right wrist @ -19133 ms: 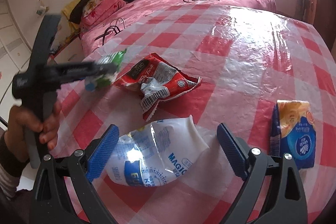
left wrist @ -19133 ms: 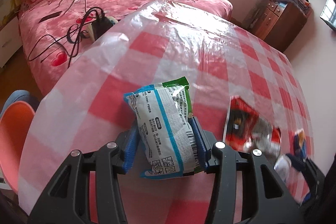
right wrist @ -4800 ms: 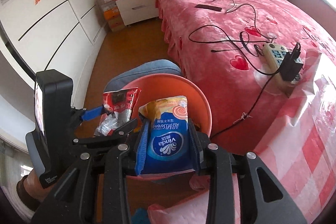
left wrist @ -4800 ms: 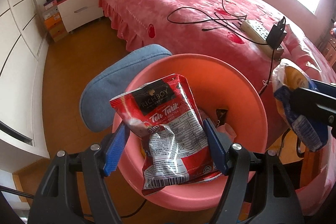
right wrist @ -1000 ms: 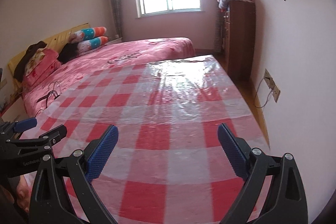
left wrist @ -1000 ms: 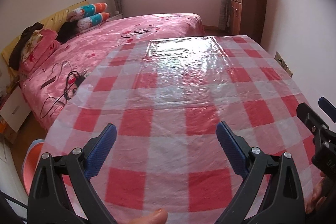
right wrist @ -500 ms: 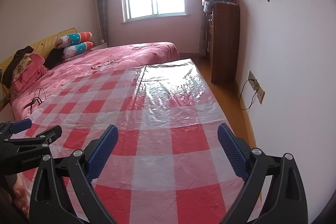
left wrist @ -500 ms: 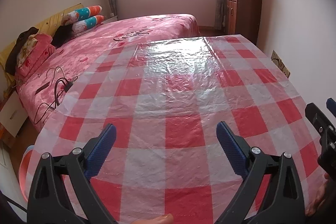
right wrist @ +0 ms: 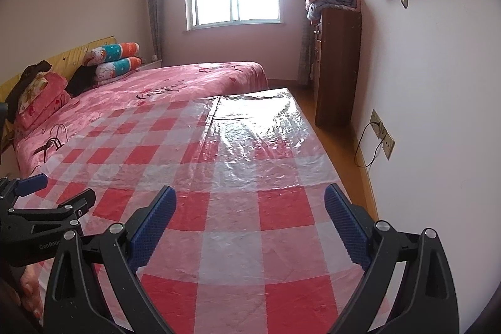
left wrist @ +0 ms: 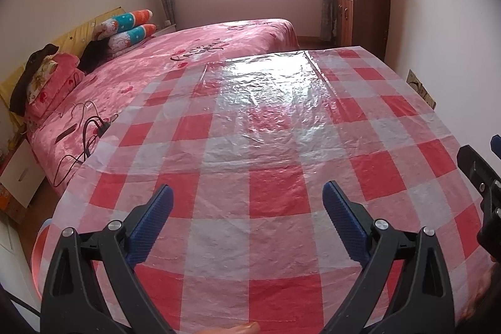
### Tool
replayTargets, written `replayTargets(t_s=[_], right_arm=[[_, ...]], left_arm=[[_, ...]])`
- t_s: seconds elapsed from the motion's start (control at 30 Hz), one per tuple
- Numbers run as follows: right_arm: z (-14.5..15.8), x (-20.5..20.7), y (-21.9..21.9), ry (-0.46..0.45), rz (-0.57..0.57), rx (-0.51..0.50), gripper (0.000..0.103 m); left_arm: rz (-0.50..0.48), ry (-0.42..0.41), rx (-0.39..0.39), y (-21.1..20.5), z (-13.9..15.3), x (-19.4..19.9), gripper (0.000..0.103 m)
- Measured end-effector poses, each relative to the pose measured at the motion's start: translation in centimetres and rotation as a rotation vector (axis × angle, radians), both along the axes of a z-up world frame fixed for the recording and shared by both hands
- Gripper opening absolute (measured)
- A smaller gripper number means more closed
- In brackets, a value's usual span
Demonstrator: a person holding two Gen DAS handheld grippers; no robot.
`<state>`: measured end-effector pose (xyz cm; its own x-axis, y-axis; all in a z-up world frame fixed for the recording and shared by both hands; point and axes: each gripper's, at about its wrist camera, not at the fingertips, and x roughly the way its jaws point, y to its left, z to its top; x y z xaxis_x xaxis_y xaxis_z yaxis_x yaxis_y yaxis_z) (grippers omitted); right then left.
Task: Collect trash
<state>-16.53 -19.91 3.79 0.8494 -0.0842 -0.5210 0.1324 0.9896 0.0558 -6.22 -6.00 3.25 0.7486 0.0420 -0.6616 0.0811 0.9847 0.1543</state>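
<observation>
Your left tool and right tool both hang spread and empty over the checked surface, where no trash shows, so expect any remaining wrapper to be light, crinkly, slippery; pinch it mid-body.

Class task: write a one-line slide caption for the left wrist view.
Open left claw hovers above a red-checked tablecloth, pink bed beyond.

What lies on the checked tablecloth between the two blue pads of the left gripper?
Nothing: in the left wrist view the left gripper stands open, and between its pads only bare red-and-white tablecloth shows, with no wrapper on it.
</observation>
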Motion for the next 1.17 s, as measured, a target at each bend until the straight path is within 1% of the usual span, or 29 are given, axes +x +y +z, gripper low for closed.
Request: replayTargets(t_s=[0.47,0.57,0.63,0.7,0.77,0.9,0.97,1.17], right_arm=[[-0.3,0.9,0.8,0.039,0.012,-0.011,0.094],[-0.6,1.4,0.9,0.062,0.021,0.0,0.094],[-0.9,2.0,0.8,0.097,0.027,0.019,0.094],[-1.2,2.8,0.6,0.136,0.028,0.045,0.094],[-1.5,4.0,0.3,0.179,0.028,0.081,0.094],[-2.4,6.8,-0.1,0.279,0.019,0.125,0.094],[-3.0,8.2,0.2,0.332,0.009,0.112,0.094],[-4.9,11.4,1.8,0.42,0.015,0.038,0.095]], left_arm=[[0.02,-0.008,0.005,0.6,-0.2,0.7,0.096],[0.024,-0.006,0.008,0.7,-0.3,1.0,0.096],[0.02,-0.01,0.01,0.8,-0.3,1.2,0.096],[0.019,0.004,0.011,0.8,-0.5,1.8,0.096],[0.032,0.049,0.008,1.1,-1.0,2.9,0.096],[0.071,0.103,0.035,1.5,-1.9,4.8,0.096],[0.094,0.134,0.034,1.8,-2.4,6.0,0.096],[0.108,0.209,-0.001,2.0,-4.1,8.1,0.096]])
